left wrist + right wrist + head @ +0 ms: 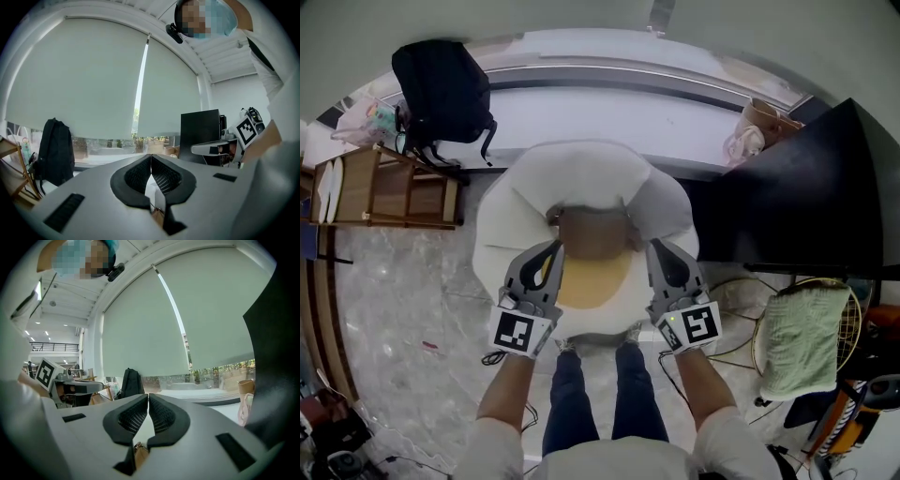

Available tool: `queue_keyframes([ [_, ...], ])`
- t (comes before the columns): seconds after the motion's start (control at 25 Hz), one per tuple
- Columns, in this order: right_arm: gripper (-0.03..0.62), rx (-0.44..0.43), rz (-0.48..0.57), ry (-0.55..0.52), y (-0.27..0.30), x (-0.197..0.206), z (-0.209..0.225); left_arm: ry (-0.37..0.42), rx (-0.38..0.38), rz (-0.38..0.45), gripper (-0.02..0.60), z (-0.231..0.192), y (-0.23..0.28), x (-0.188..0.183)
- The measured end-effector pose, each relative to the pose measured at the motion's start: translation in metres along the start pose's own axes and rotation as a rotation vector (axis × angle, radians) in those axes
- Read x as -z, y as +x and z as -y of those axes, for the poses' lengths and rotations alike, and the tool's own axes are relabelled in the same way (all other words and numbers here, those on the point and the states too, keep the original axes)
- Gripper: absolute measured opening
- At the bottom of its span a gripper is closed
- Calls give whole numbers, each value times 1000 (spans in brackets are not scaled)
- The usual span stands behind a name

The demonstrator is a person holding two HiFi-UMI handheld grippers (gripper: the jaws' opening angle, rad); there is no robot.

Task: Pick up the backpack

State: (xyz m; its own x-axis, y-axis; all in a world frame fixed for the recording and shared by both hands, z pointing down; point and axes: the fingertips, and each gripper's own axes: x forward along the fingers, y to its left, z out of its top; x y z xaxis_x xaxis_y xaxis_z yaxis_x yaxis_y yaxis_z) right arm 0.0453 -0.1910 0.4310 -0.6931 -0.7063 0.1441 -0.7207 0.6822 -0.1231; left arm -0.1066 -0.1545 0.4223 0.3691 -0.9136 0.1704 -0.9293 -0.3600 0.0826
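A person stands with the left tool [551,251] and the right tool [662,249] held out side by side at about the same height, both pointing roughly level toward the window. Each tool's jaws are pressed together with nothing between them, as the left gripper view [150,161] and the right gripper view [146,401] both show. This looks like a carrying pose rather than a reach, with no grasp yet attempted.

The black backpack [441,89] stands upright on the window ledge [619,103], well ahead of both tools and off to the left of the left one. It is far from either tool and untouched. Just beside it, on the near side, is a wooden rack [394,192].

Directly below and ahead of the tools sits a large white rounded seat [511,230] with a tan cushion [595,277]. It lies between the person and the ledge and will probably have to be skirted on its left. To the right of the right tool are a black panel [806,197], a green towel [806,337] draped over a wire frame, and, farther ahead on the ledge, a pale bag [757,127]. None of these lie on the way to the backpack.
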Motion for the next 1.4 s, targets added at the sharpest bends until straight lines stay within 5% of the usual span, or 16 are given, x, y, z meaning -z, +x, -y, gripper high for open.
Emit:
queue_keyframes([
  [0.24, 29, -15, -22, -15, 17, 24, 9, -13, 3, 37, 31, -4, 17, 12],
  [1.4, 29, -37, -123, -5, 69, 152, 33, -81, -27, -27, 31, -36, 61, 133],
])
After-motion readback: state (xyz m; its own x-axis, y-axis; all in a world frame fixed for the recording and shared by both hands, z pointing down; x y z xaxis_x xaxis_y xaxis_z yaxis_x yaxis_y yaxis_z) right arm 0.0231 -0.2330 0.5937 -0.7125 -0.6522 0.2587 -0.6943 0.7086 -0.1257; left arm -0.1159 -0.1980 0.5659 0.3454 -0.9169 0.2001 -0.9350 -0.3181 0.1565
